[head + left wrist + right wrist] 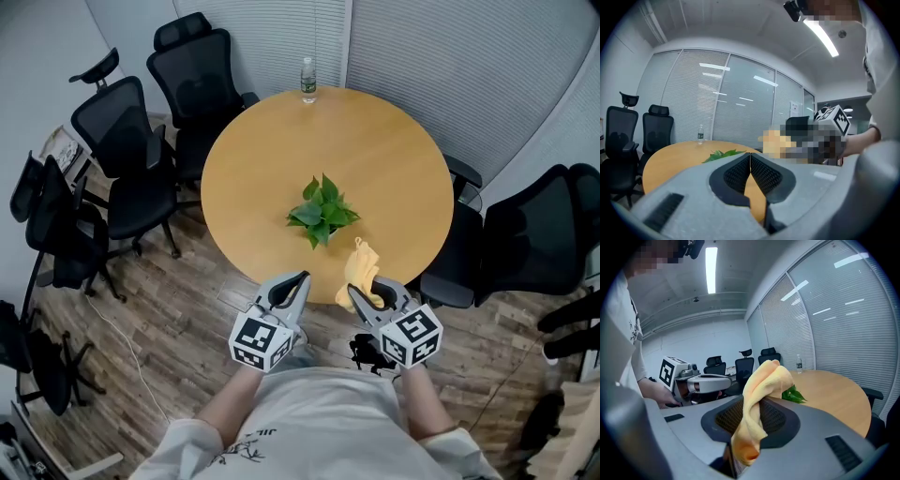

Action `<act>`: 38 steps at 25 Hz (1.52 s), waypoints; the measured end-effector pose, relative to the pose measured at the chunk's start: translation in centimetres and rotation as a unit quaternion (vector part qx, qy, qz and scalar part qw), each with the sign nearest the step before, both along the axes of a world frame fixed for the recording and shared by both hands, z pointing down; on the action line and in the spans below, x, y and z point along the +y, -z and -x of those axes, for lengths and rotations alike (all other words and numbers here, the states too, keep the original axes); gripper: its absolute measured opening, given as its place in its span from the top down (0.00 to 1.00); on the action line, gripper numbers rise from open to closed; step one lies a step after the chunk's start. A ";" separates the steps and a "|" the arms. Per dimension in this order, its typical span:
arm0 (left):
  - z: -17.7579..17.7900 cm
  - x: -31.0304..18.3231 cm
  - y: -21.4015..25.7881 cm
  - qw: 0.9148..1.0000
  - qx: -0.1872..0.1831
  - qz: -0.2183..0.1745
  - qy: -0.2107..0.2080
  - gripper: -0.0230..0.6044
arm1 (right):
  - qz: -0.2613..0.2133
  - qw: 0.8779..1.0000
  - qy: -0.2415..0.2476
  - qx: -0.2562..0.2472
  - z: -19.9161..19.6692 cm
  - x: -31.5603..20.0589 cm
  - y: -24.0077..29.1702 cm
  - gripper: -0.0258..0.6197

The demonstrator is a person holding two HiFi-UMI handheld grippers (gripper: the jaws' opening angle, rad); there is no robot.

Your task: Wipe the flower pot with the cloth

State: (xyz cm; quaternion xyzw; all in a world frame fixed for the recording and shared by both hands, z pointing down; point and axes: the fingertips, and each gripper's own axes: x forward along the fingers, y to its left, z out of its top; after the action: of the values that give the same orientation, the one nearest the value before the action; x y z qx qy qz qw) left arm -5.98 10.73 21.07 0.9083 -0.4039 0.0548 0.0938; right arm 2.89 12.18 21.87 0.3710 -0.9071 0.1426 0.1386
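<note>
1. Presently, the approach step: the right claw point(754, 416) is clamped on the yellow cloth point(761, 380), held at the near edge of the round desk point(394, 159).
2. The left claw point(750, 165) is closed on nothing.
3. The potted plant point(322, 214) stands mid-desk, beyond both claws; its leaves hide the pot.
4. Next move, as judged: carry the cloth farther in, down to the pot's side, below the foliage.

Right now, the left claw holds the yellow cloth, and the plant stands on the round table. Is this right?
No, one detail is wrong: the right claw holds the cloth, as the right gripper view shows. The left claw is shut on nothing. The plant does stand on the round table.
</note>
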 end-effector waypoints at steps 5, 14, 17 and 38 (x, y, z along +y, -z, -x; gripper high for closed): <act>2.0 -2.8 0.4 1.000 0.005 -0.009 -0.009 0.95 | -0.005 1.000 -0.005 0.001 2.1 -2.7 0.4 0.83; 2.3 -5.3 0.5 0.999 0.021 -0.009 -0.031 0.95 | 0.000 1.000 -0.021 0.009 2.1 -5.2 0.1 0.83; 1.5 -5.9 0.2 0.999 0.018 -0.005 -0.034 0.95 | 0.002 1.000 -0.025 0.005 1.2 -6.0 0.1 0.83; 2.8 -10.9 -3.9 0.999 -0.006 0.034 0.030 0.95 | 0.048 0.999 -0.014 0.020 -5.5 -12.6 -2.5 0.83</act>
State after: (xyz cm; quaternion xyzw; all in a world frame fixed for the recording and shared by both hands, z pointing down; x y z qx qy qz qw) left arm -8.77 -0.14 24.99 0.8918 -0.4293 0.0706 0.1238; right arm 8.41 -0.38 24.42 0.3793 -0.8910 0.1804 0.1723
